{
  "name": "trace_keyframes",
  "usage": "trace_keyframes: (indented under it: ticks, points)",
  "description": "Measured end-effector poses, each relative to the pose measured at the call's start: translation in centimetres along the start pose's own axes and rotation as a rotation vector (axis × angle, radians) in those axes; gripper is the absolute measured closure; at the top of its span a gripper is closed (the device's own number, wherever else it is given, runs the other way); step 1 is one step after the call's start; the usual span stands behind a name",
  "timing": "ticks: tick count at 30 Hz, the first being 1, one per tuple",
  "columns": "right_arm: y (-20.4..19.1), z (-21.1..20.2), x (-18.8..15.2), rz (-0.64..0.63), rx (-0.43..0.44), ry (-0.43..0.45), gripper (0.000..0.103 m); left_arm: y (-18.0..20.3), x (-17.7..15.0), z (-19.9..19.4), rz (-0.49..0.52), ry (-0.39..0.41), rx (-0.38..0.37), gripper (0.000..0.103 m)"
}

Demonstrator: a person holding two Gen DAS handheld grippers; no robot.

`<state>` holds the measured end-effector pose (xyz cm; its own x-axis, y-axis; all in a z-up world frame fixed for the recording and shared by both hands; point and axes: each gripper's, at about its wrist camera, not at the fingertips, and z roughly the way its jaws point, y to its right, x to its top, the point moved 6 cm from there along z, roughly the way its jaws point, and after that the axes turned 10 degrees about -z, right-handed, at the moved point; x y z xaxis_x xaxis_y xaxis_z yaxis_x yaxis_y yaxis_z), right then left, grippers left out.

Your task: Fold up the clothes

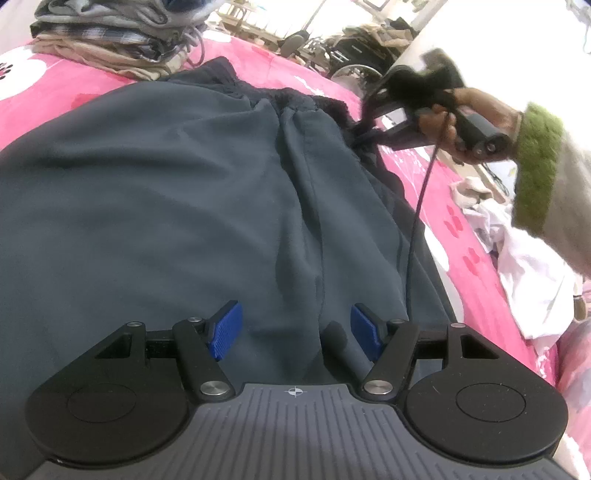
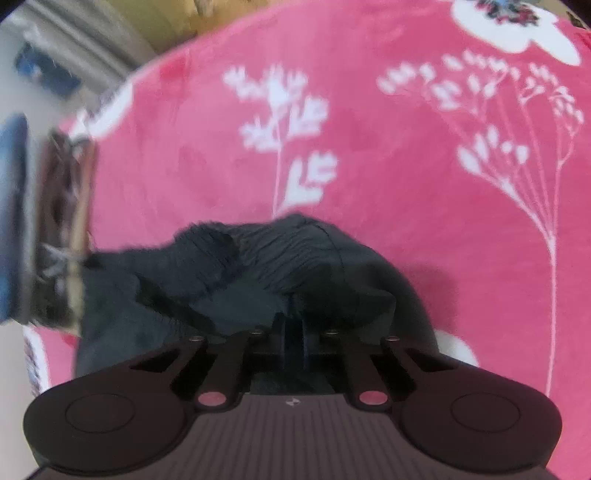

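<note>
Dark grey trousers (image 1: 155,206) lie spread on a pink flowered blanket (image 1: 55,85). My left gripper (image 1: 295,328) is open, its blue pads (image 1: 225,328) just above the cloth at the near end. My right gripper (image 2: 293,343) is shut on the trousers' dark waistband (image 2: 280,266) and lifts it off the blanket (image 2: 369,129). In the left wrist view the right gripper (image 1: 373,127) shows at the far right edge of the trousers, held by a hand.
A pile of folded clothes (image 1: 110,33) sits at the far left of the bed. A crumpled white garment (image 1: 524,266) lies at the right edge. A black cable (image 1: 417,221) hangs from the right gripper over the trousers.
</note>
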<state>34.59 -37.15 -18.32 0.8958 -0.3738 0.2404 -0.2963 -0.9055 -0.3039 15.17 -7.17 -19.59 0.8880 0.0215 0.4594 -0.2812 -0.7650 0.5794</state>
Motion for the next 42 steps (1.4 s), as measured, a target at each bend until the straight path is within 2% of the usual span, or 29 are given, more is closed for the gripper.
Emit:
trace_keyframes:
  ticks: [8, 19, 22, 25, 29, 42]
  points:
    - [2.4, -4.2, 1.1, 0.155, 0.127, 0.168, 0.096, -0.1, 0.3, -0.2, -0.007, 0.003, -0.001, 0.038]
    - [6.7, -3.1, 2.7, 0.249, 0.058, 0.393, 0.095, -0.3, 0.4, 0.0, 0.024, 0.002, 0.027, 0.038]
    - [5.8, -4.7, 2.8, 0.118, 0.007, 0.472, 0.094, -0.4, 0.4, 0.0, 0.023, 0.002, 0.024, 0.038]
    - [2.4, -6.7, 2.6, -0.185, -0.050, 0.533, 0.093, -0.5, 0.6, 0.0, 0.016, 0.002, 0.018, 0.038]
    - [-2.6, -6.4, 1.5, -0.628, -0.101, 0.478, 0.091, -0.7, 0.7, 0.0, 0.007, 0.003, 0.009, 0.038]
    - [-7.2, -0.2, -2.7, -1.199, -0.182, 0.208, 0.091, -1.0, 0.7, 0.0, 0.001, 0.004, -0.006, 0.038]
